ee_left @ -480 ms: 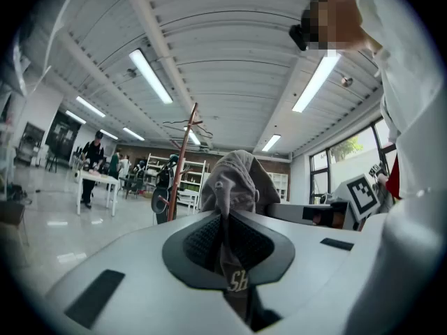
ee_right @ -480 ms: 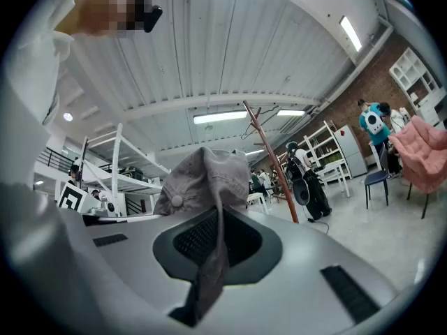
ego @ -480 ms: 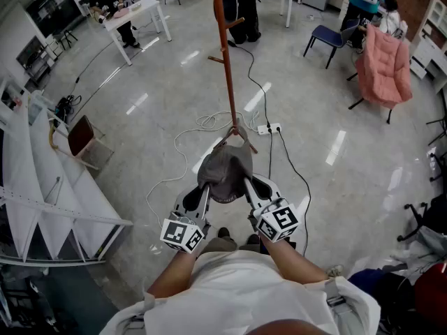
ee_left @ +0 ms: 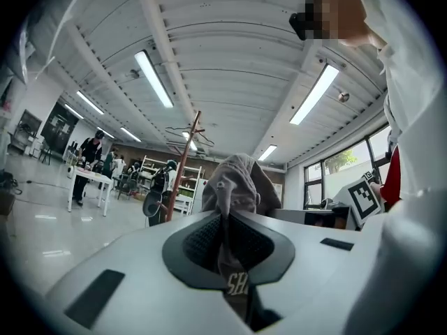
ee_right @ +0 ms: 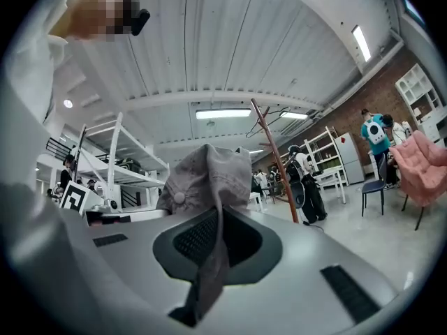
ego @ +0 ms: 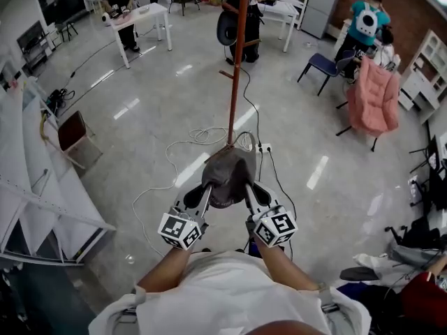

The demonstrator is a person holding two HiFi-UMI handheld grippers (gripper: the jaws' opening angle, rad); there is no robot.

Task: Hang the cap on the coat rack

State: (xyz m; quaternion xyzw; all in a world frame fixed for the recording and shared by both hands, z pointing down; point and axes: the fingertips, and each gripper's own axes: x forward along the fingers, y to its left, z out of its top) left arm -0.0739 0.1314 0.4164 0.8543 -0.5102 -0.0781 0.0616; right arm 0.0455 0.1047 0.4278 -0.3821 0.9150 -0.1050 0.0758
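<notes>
A grey cap (ego: 226, 174) hangs in the air between both grippers, in front of the person's chest. My left gripper (ego: 204, 194) is shut on the cap's left edge; the grey cloth (ee_left: 232, 187) runs down between its jaws. Pinching the cap's right edge (ee_right: 206, 180) is my right gripper (ego: 249, 191), also shut. The coat rack (ego: 237, 61), a reddish-brown pole with short pegs, stands straight ahead on the floor beyond the cap. It shows as a slanted pole (ee_left: 183, 166) in the left gripper view and a pole (ee_right: 276, 162) in the right gripper view.
White cables and a power strip (ego: 262, 147) lie round the rack's foot. A white shelf frame (ego: 42, 187) stands at the left, a pink chair (ego: 370, 96) and a blue chair (ego: 323, 65) at the right. People stand by white tables (ego: 140, 16) at the back.
The cap and both grippers have stayed together in the same grip. The view has shifted so the rack stands more upright and a little nearer ahead.
</notes>
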